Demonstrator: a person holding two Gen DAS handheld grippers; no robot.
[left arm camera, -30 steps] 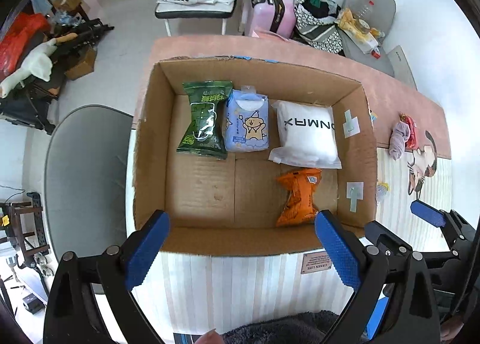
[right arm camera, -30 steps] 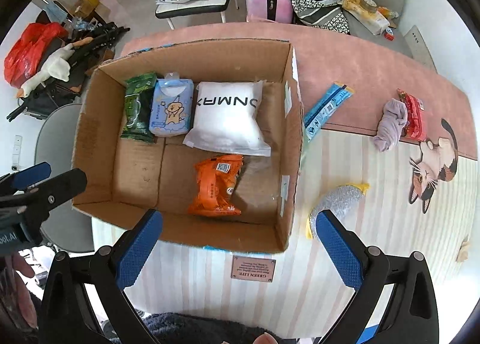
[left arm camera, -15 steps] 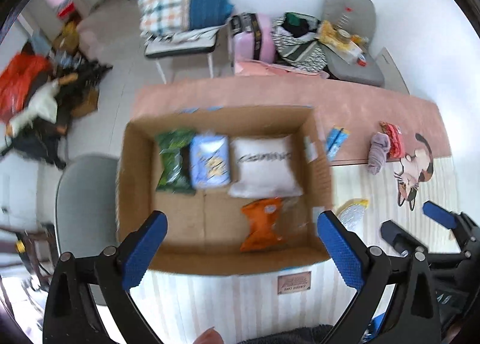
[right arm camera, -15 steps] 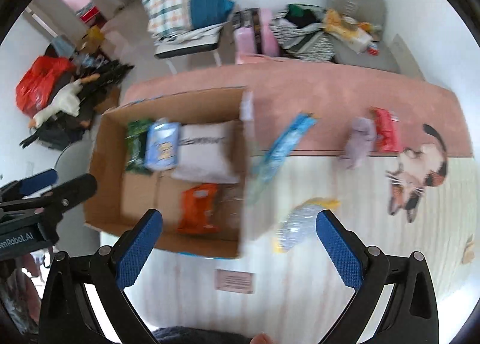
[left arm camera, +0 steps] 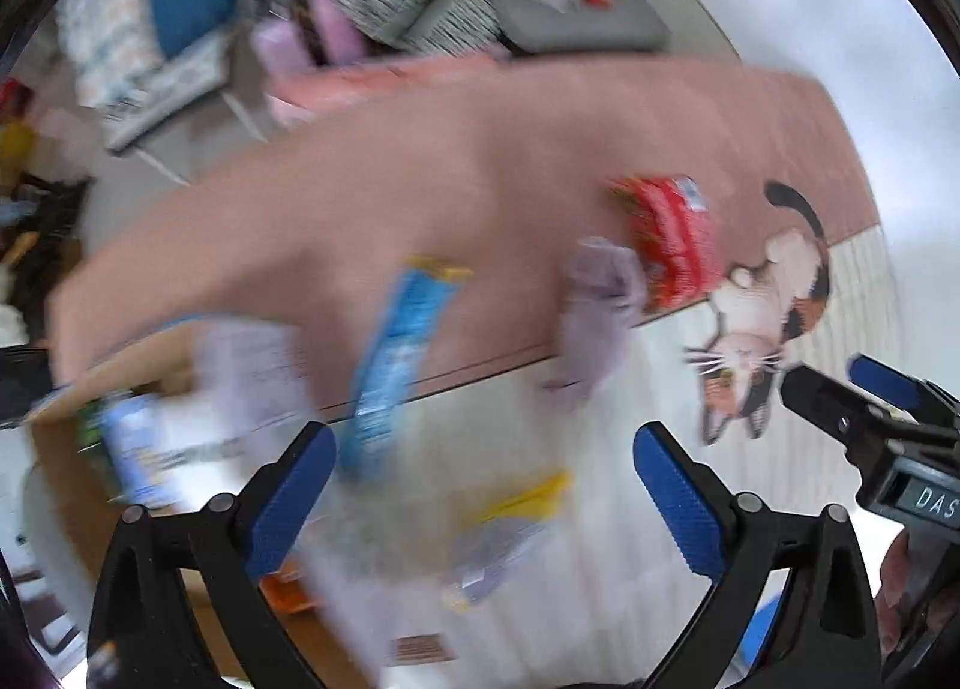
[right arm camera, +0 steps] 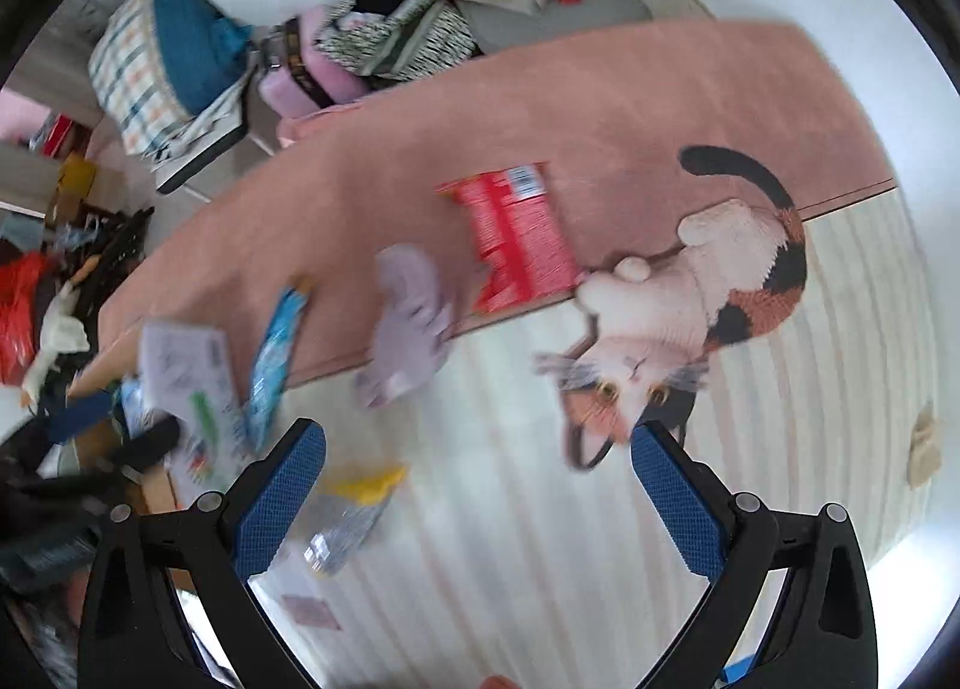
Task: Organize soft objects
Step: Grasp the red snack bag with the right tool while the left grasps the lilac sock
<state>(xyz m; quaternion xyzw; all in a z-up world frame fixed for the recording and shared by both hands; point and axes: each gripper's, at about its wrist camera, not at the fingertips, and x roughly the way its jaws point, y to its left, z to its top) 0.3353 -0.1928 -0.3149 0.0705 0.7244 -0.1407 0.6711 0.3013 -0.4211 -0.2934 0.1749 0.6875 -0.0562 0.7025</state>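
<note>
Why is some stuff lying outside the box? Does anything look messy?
Yes. A red packet, a lilac cloth, a blue packet and a silver-yellow packet lie loose on the table mat, not in the cardboard box. Nothing looks spilled or torn.

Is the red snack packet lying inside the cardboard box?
No, in the right wrist view the red packet lies on the pink part of the table mat, beside the purple cloth, well away from the cardboard box.
</note>
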